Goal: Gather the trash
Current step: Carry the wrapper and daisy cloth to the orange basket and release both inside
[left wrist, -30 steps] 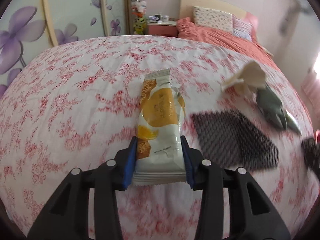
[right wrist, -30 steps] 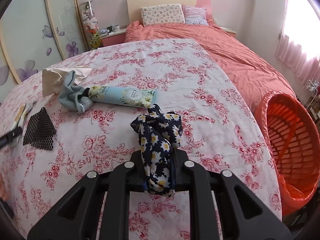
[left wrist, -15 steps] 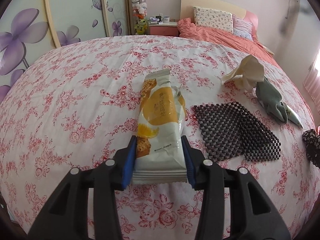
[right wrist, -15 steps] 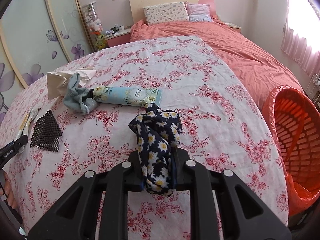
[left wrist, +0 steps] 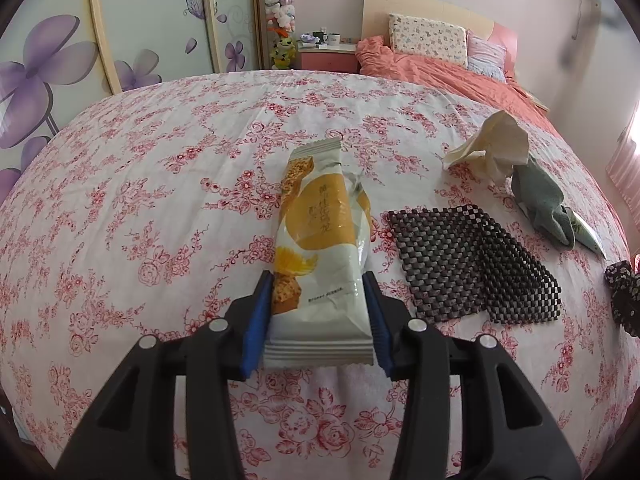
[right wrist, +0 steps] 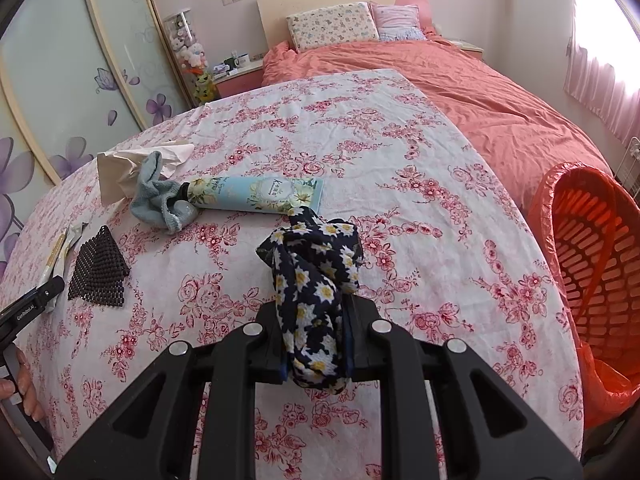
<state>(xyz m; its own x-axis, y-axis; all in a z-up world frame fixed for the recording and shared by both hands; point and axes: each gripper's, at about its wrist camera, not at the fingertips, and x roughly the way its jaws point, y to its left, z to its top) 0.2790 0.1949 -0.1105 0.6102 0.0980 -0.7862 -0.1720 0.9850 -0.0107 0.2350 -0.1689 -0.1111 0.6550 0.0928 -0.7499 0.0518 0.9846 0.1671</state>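
Note:
My left gripper [left wrist: 319,300] is shut on a white and orange snack wrapper [left wrist: 320,248] and holds it just above the flowered sheet. My right gripper [right wrist: 314,320] is shut on a dark daisy-print cloth [right wrist: 316,276], which also shows in the left wrist view [left wrist: 624,300]. The left gripper shows at the right wrist view's left edge [right wrist: 30,306]. An orange laundry basket lined with an orange bag [right wrist: 592,264] stands on the floor to the right of the bed.
On the sheet lie a black mesh mat [left wrist: 472,264], crumpled paper [left wrist: 496,148], a blue-grey sock [right wrist: 160,200] and a light blue tube [right wrist: 256,194]. A coral duvet [right wrist: 460,92] and pillows lie beyond. A wardrobe with purple flowers [left wrist: 60,60] stands on the left.
The left gripper has lifted and steadied with the wrapper, and its view is now sharp. The right gripper has pulled back a little with the cloth. Both grips are unchanged.

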